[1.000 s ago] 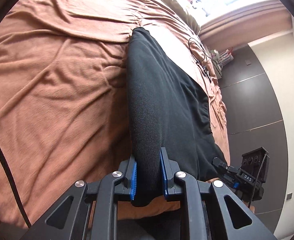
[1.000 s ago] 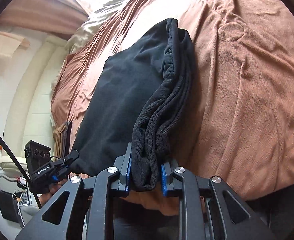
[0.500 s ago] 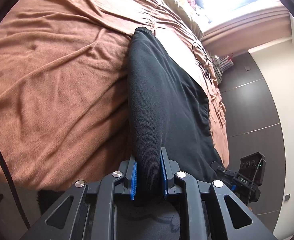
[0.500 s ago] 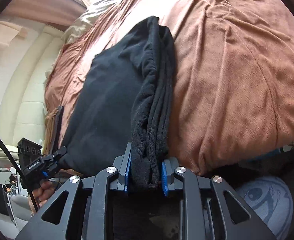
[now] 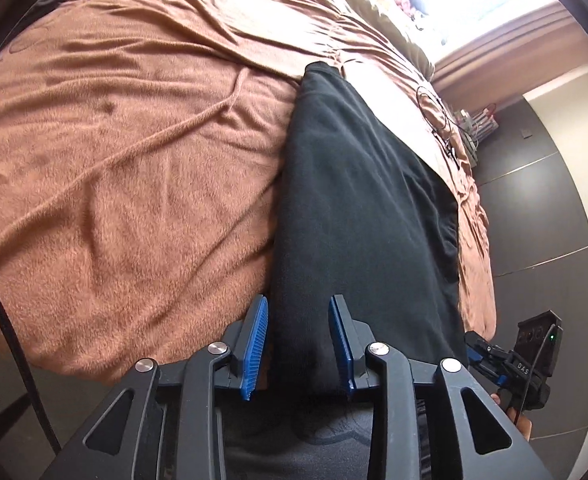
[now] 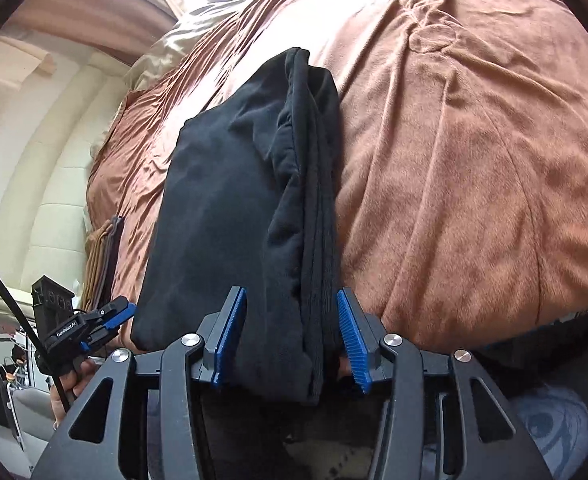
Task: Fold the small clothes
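Observation:
A black folded garment [image 5: 354,208] lies lengthwise on the brown blanket [image 5: 133,160], and its near end hangs over the bed's front edge. My left gripper [image 5: 298,350] straddles the garment's left near corner. Its jaws are opening, and the blue pads [image 5: 255,350] stand off the cloth. My right gripper [image 6: 291,338] straddles the right near corner [image 6: 318,280], where the layered hem edges show. Its jaws are opening too, with cloth between the pads but not pressed. Each view shows the other gripper: the right one [image 5: 490,354], the left one [image 6: 109,316].
A thin black cable [image 5: 438,116] lies on the bed beyond the garment. Beige pillows [image 6: 181,40] sit at the head end. A stack of folded cloth [image 6: 101,248] rests at the bed's left side. Dark wall panels [image 5: 542,208] stand to the right.
Both grippers were shut on the garment's near edge and have now spread their jaws off it. The garment's near end came toward the bed's front edge and now hangs over it.

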`<act>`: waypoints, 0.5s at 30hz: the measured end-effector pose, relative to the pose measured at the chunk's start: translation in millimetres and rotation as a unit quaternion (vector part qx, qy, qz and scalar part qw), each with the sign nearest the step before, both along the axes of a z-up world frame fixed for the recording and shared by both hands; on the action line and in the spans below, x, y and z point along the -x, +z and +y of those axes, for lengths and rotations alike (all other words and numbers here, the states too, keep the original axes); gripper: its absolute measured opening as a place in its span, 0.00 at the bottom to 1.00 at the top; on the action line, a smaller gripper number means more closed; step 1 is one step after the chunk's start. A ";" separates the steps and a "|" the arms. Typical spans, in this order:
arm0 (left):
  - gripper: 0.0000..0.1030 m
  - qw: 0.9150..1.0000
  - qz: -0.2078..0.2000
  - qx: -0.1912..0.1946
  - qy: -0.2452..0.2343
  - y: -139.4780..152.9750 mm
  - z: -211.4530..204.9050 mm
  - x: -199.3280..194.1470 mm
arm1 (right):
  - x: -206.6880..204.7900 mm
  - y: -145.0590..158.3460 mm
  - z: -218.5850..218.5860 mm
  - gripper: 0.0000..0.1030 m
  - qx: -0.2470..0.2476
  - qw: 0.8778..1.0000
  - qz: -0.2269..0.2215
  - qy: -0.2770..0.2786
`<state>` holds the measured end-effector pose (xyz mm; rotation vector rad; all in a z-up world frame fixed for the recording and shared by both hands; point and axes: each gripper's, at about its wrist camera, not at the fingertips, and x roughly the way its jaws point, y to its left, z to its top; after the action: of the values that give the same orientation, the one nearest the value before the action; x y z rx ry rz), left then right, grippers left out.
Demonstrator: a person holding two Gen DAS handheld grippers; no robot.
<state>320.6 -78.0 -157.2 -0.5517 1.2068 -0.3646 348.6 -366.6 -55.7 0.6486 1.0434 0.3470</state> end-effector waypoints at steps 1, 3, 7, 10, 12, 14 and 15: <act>0.39 1.000 -0.002 -0.002 -0.001 -0.5 -1.1 -3.1 | -2.3 -2.8 -0.7 0.43 0.002 1.000 -0.001 0.002; 0.41 1.000 -0.003 -0.004 -0.003 -4.0 -2.4 -8.7 | -13.0 -8.0 0.8 0.43 0.006 1.000 0.000 0.006; 0.41 1.000 0.001 -0.012 -0.010 -14.6 -5.3 -19.3 | -34.3 -15.6 -1.0 0.43 0.000 1.000 0.000 -0.008; 0.41 1.000 0.008 -0.020 -0.017 -23.0 -9.9 -30.4 | -46.4 -16.9 -0.9 0.43 -0.001 1.000 -0.007 -0.007; 0.41 1.000 0.011 -0.019 -0.021 -27.6 -13.0 -39.2 | -56.9 -19.2 0.1 0.43 0.001 1.000 -0.012 -0.004; 0.41 0.999 0.010 -0.020 -0.024 -29.9 -15.2 -47.0 | -66.5 -22.2 0.0 0.43 -0.002 1.000 -0.015 -0.004; 0.41 0.999 0.008 -0.020 -0.025 -30.1 -15.3 -50.0 | -71.9 -24.0 -0.3 0.43 -0.005 1.000 -0.016 -0.005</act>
<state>370.6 -93.3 -187.4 -0.4917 1.2431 -0.3792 420.5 -366.8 -79.8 0.6554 1.0076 0.3527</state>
